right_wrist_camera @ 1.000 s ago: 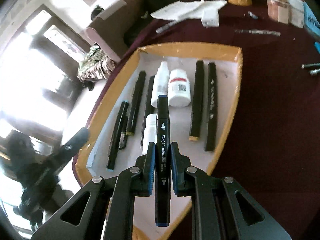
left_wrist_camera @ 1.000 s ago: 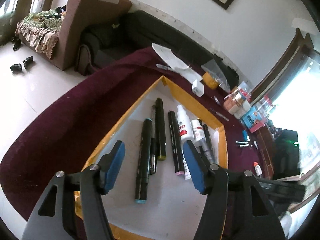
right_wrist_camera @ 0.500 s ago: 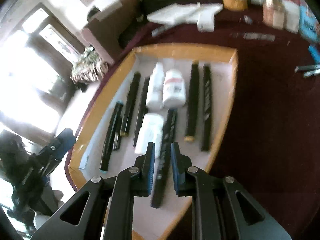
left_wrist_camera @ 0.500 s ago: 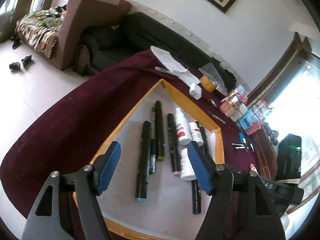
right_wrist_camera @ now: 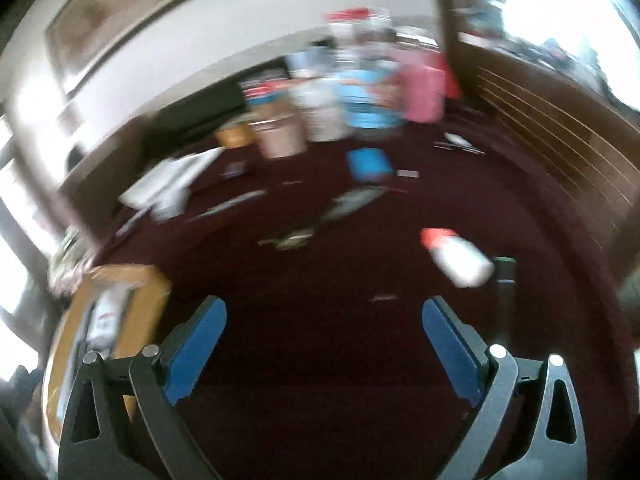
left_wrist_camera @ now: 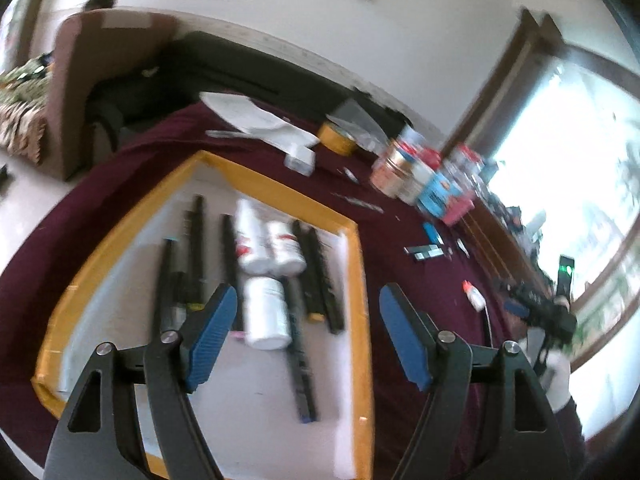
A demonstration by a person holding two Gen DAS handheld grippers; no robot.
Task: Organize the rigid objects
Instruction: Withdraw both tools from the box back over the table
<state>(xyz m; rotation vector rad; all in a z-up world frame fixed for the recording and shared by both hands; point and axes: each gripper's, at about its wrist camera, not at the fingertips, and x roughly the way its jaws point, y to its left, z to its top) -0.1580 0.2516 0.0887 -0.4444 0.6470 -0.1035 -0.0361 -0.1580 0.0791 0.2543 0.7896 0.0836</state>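
Right gripper (right_wrist_camera: 324,344) jaws opening wide, nothing between, over bare maroon cloth (right_wrist_camera: 360,272); small red-capped bottle (right_wrist_camera: 460,256) lies ahead right, apart from it. Left gripper (left_wrist_camera: 308,336) also opening, empty, above tray (left_wrist_camera: 362,280) of markers and bottles. Risk: view heavily blurred, so hasty reach may knock bottle rolling or clip its round body off-centre

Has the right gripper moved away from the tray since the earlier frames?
Yes. The right gripper, jaws opening and empty, has swung right: the yellow-rimmed tray, earlier centred in its view, now sits at the left edge, with maroon tablecloth ahead.
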